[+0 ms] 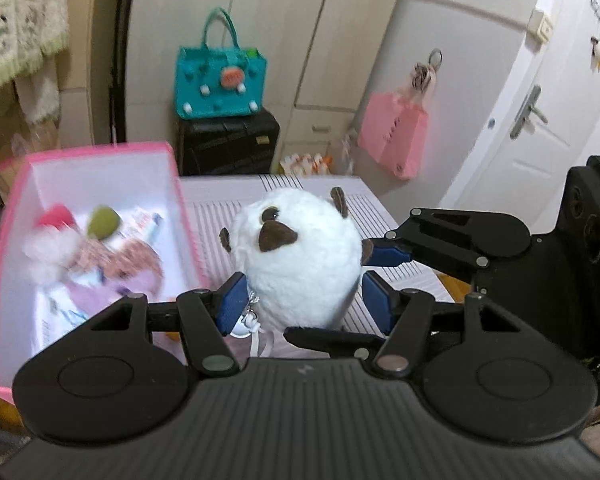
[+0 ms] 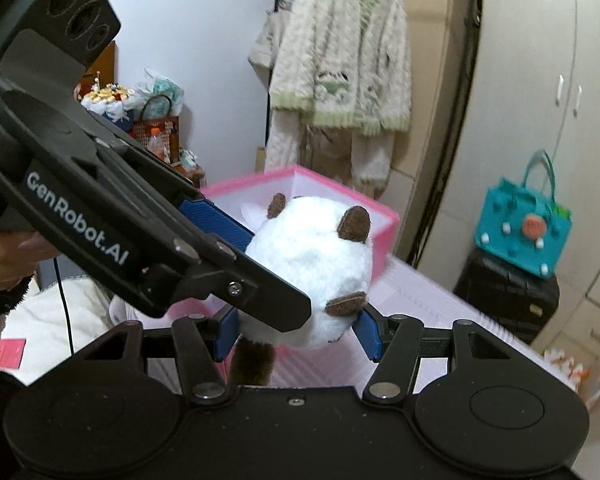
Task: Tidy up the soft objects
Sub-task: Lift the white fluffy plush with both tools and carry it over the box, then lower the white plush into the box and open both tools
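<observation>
- The left gripper (image 1: pixel 304 300) has its blue pads pinched against the lower flanks of a white plush toy (image 1: pixel 300 256), one pad on each side.
- The right gripper (image 2: pixel 296 334) clamps the same toy from another side; in its own view the blue pads press into the white fur on both sides.
- The plush toy, round, white, with brown ears and a brown nose patch, is held in the air between the two grippers, above a striped surface (image 1: pixel 364 208).
- A small metal clip and a white ribbon (image 1: pixel 256 332) hang from the toy's underside.
- A pink box (image 1: pixel 172 184) stands open just beside the toy, with other soft toys (image 1: pixel 60 240) lying inside it.
- Farther back, a teal bag (image 1: pixel 218 80) sits on a black case (image 1: pixel 228 144).
</observation>
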The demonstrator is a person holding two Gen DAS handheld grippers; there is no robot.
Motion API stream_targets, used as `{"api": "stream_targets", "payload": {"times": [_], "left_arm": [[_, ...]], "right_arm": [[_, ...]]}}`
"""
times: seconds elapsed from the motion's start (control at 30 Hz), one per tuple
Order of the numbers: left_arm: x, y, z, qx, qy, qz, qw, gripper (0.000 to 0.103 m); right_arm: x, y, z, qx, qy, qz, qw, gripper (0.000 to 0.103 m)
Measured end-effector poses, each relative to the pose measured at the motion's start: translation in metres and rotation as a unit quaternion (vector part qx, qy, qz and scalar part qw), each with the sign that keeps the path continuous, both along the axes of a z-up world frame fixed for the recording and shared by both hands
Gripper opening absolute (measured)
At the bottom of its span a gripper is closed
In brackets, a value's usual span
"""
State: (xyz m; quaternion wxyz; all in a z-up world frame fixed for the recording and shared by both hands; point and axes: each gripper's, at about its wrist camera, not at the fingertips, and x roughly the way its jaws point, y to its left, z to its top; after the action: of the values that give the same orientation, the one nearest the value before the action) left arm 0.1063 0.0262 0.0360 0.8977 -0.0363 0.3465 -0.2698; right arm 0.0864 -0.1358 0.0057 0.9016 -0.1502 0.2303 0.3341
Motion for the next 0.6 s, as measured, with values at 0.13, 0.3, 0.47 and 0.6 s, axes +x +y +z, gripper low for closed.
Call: {"api": "stream_targets", "payload": {"times": [0.13, 0.3, 0.47, 0.6], "left_arm": [[0.004, 0.023, 0.018, 0.001, -0.028, 0.015, 0.9995, 0.061], [0.022, 0.049, 0.032, 0.002, -0.039, 0.045, 0.9982, 0.061], [0.053, 0.074, 0.032, -0.007, -0.040, 0.088, 0.9953, 0.061], [0.082, 0.087, 0.019, -0.029, -0.015, 0.107, 0.9937, 0.061]], "right_arm": [[0.015, 0.023, 0.018, 0.010, -0.012, 0.017, 1.000, 0.064], [0.046, 0.041, 0.028, 0.039, -0.013, 0.047, 0.998, 0.064], [0.084, 0.050, 0.036, 0.088, -0.002, 0.091, 0.992, 0.064], [0.115, 0.062, 0.030, 0.094, 0.020, 0.096, 0.991, 0.064]]}}
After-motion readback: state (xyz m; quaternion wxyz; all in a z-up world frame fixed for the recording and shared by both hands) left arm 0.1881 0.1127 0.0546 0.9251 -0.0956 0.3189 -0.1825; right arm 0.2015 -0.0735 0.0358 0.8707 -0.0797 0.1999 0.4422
